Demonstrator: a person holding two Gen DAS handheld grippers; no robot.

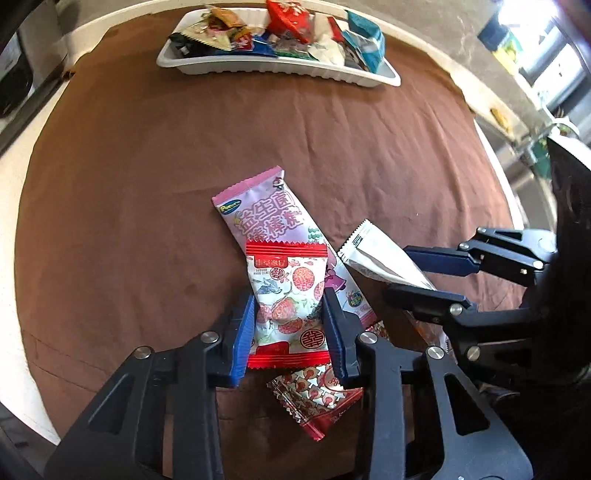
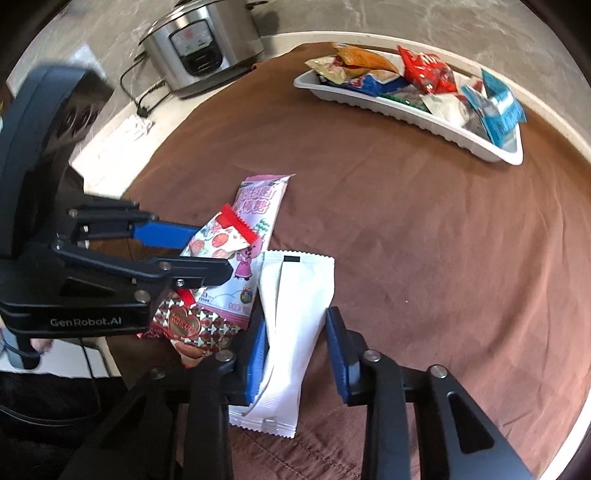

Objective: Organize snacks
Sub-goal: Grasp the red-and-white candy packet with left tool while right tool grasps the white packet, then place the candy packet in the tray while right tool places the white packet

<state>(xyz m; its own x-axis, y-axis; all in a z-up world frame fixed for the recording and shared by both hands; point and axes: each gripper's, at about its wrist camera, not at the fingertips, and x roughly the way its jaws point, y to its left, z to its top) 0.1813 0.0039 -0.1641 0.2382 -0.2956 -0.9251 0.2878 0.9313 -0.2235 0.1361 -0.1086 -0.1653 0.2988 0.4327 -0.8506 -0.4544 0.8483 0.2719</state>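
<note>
Snacks are lying in a small heap at the near middle of the bench: a red-and-white packet (image 1: pixel 286 306) is sitting on top of a long pink wrapper (image 1: pixel 258 210), with a red patterned packet (image 1: pixel 314 400) underneath and a white packet (image 2: pixel 291 332) just beside them. The left gripper (image 1: pixel 290 325) is pinching the red-and-white packet, its jaws pressing on both sides. The right gripper (image 2: pixel 295 354) is straddling the white packet; one pad is touching it, the other is standing apart, so its jaws are spread. A brown cloth (image 1: pixel 129 184) is covering the round bench, creased in places. At the far edge a white tray (image 1: pixel 258 68) is holding more mixed packets. Beyond the cloth a silver rice cooker (image 2: pixel 201 44) is standing on a grey marbled floor (image 2: pixel 461 18)
</note>
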